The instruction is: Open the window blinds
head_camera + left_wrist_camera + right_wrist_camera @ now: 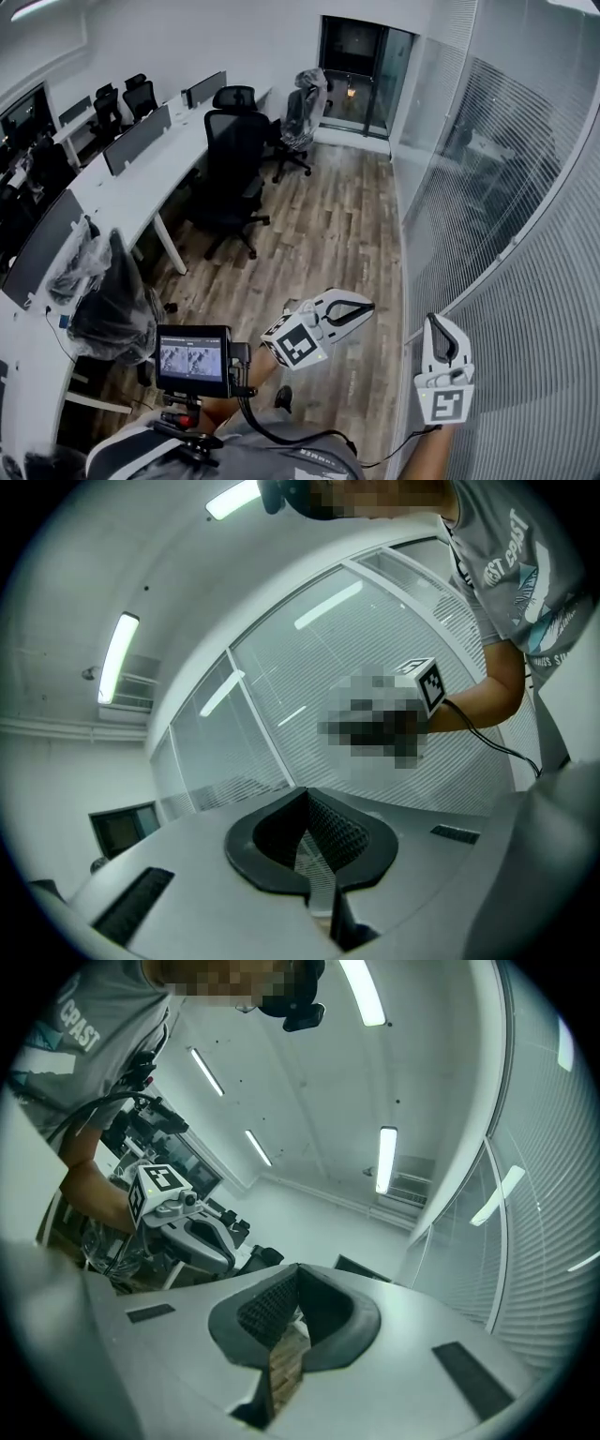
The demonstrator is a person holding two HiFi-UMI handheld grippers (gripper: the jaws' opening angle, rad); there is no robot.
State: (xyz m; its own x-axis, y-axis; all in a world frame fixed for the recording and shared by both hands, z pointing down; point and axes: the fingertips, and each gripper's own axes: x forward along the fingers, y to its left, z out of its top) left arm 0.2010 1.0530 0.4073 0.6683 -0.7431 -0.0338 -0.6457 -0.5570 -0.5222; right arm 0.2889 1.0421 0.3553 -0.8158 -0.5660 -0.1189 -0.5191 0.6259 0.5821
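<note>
The window blinds (pixel 514 178) are found on the right side of the room, where they cover a long glass wall from top to bottom. Their thin slats are set horizontally, and dim shapes behind the glass are seen through them. In both gripper views the same striped wall is seen behind white frame bars.

The right gripper (pixel 434 324) is held near the blinds, in front of their lower part; whether they are touched cannot be told. In the right gripper view its jaws are seen pressed together at the tips, and nothing is held between them; only a strip of the wooden floor (pixel 323 234) is seen through the narrow slit lower down. The left gripper (pixel 367 307) is held just beside it, further from the glass and over the floor. Its jaws are closed together too, with nothing between them.

A small screen (pixel 192 358) is mounted in front of the person's chest, and a black cable is led from it towards the right arm. On the left side of the room a long white desk (pixel 141 192) with dark dividers is placed. Black office chairs (pixel 234 150) are set beside it, and one chair (pixel 112 300) near the person is wrapped in clear plastic. A dark doorway (pixel 361 70) is seen at the far end.
</note>
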